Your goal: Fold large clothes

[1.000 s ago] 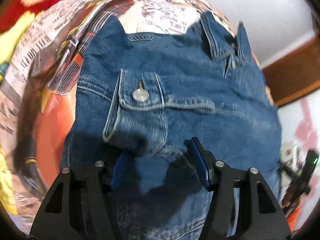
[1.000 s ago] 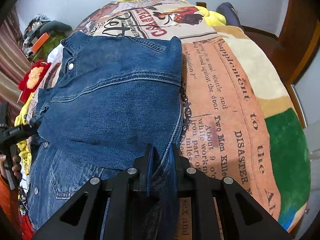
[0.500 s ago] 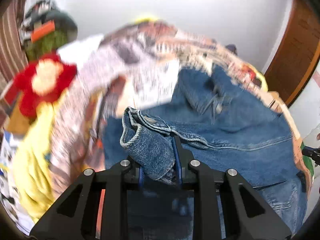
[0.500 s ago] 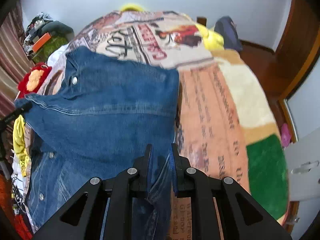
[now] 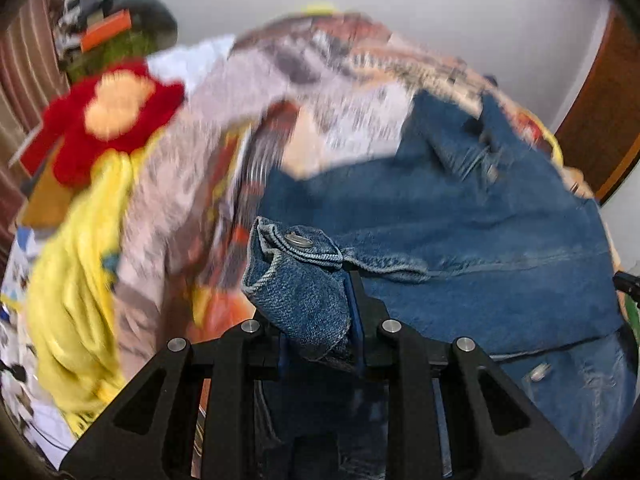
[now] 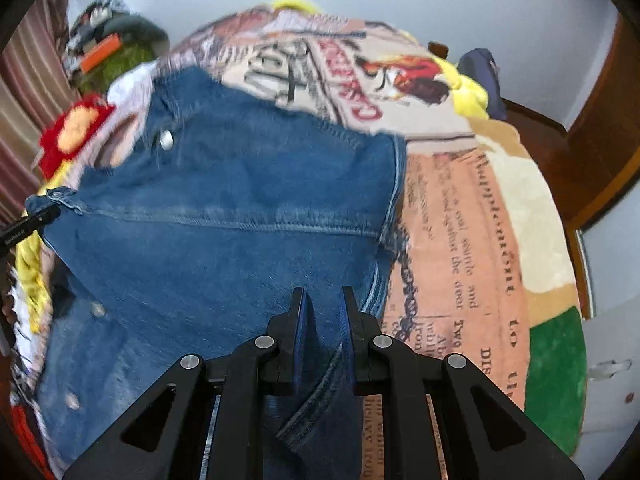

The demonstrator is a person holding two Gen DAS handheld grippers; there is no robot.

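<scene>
**Two grippers pinch one denim jacket over the bed**

Both tools are clenched on the same blue denim jacket [image 6: 224,240], which lies spread over the newspaper-print blanket [image 6: 460,240] toward the bed's left side, its right-hand fold running down the middle of the blanket. The left gripper [image 5: 320,320] clamps a bunched button cuff [image 5: 296,276], raised above the cloth, with its metal snap button [image 5: 298,240] facing up. The right gripper [image 6: 323,332] nips a seamed hem fold of the jacket near the bed's near edge; denim fills the narrow gap between its blue pads. A collar button [image 6: 166,139] shows near the jacket's far left corner. Off the bed's left edge sit a red plush toy [image 5: 108,120] and a yellow cloth [image 5: 80,280]; much of the left view is motion-blurred
</scene>
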